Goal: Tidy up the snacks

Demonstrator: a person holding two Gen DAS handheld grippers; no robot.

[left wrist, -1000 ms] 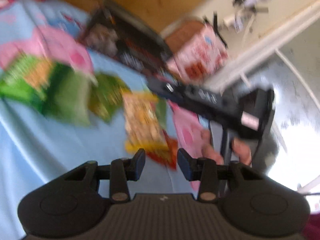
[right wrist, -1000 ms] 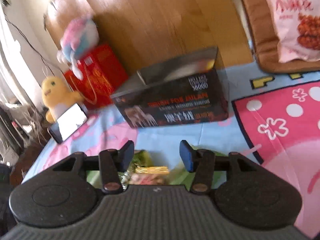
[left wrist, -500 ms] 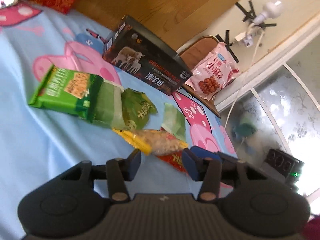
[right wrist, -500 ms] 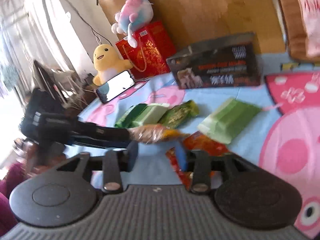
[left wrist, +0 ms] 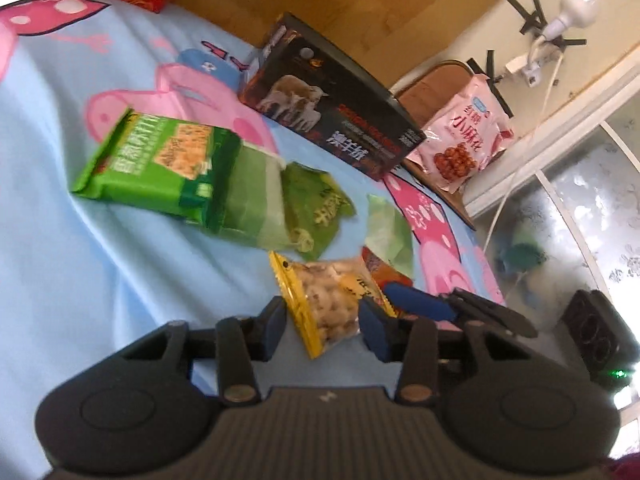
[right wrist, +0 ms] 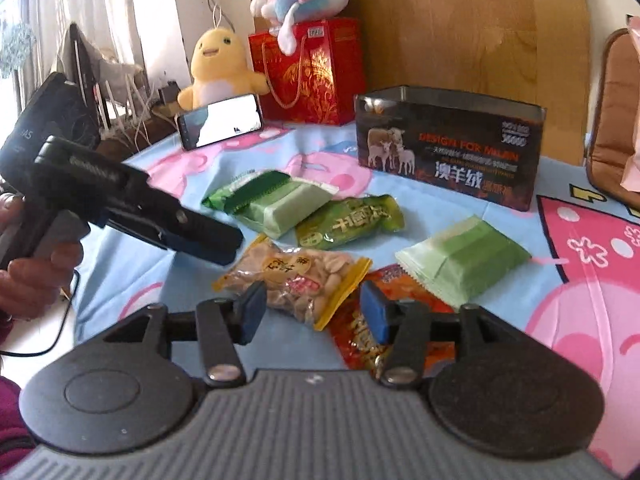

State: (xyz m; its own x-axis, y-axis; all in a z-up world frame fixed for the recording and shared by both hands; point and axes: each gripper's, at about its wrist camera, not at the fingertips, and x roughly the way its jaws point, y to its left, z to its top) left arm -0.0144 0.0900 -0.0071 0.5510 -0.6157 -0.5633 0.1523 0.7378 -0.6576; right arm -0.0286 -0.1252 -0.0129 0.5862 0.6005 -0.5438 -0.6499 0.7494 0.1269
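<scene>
Peanuts in the yellow-edged bag [right wrist: 296,280] lie on the cloth in front of the dark box [right wrist: 448,148], beside the green packets. Left gripper [left wrist: 322,326] is closing, the bag between its jaws yet ungripped; best to bite near the middle. Right gripper [right wrist: 312,312] is opening, empty, both tilted downward
</scene>
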